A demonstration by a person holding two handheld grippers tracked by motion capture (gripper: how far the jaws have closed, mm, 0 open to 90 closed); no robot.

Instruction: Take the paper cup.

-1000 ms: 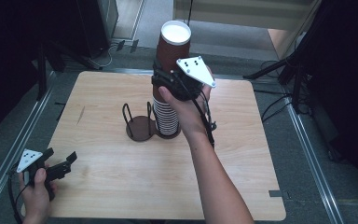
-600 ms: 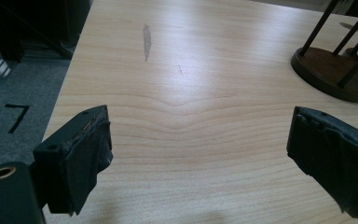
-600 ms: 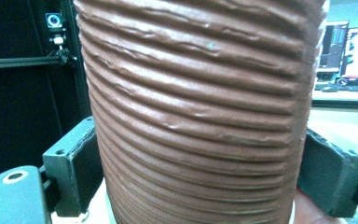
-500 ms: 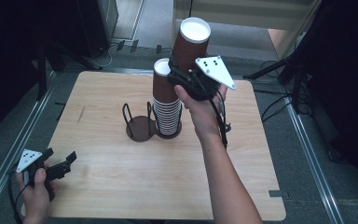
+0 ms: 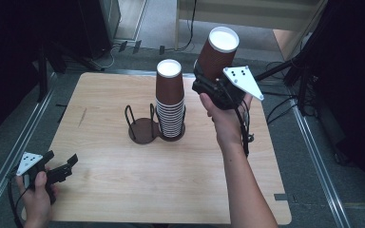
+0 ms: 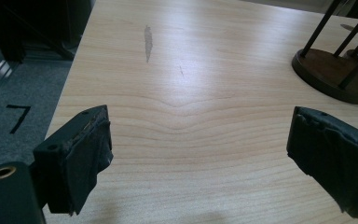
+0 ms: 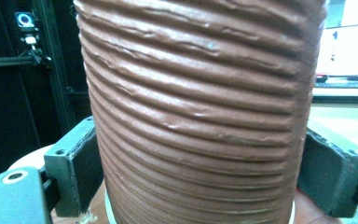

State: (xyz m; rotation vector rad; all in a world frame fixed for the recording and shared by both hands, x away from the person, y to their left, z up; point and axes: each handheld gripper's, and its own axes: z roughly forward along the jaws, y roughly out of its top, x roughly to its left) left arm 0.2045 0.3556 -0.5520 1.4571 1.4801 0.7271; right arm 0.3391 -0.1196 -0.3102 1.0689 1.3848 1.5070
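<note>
- I am holding a single brown paper cup (image 5: 217, 56) in my right tool (image 5: 212, 85), its jaws clamped on the cup's ribbed wall from both sides, as the right gripper view is showing close up (image 7: 200, 116).
- The cup is hanging in the air, tilted, mouth up, above and to the right of the cup stack (image 5: 169, 102); its long axis is leaning away from the stack's upright one.
- The stack is standing in the right ring of a dark wire holder (image 5: 142, 126) near the middle of the desk (image 5: 123, 190); the left ring is sitting empty just beside it.
- I am judging that the empty ring lies left of and below the held cup, with the stack between them, so I would be lifting over the stack, not cutting through it.
- My left tool (image 5: 59, 169) is resting open and holding nothing near the desk's front left corner, well apart from the holder; its view is showing the holder's base (image 6: 335, 70) far off.
</note>
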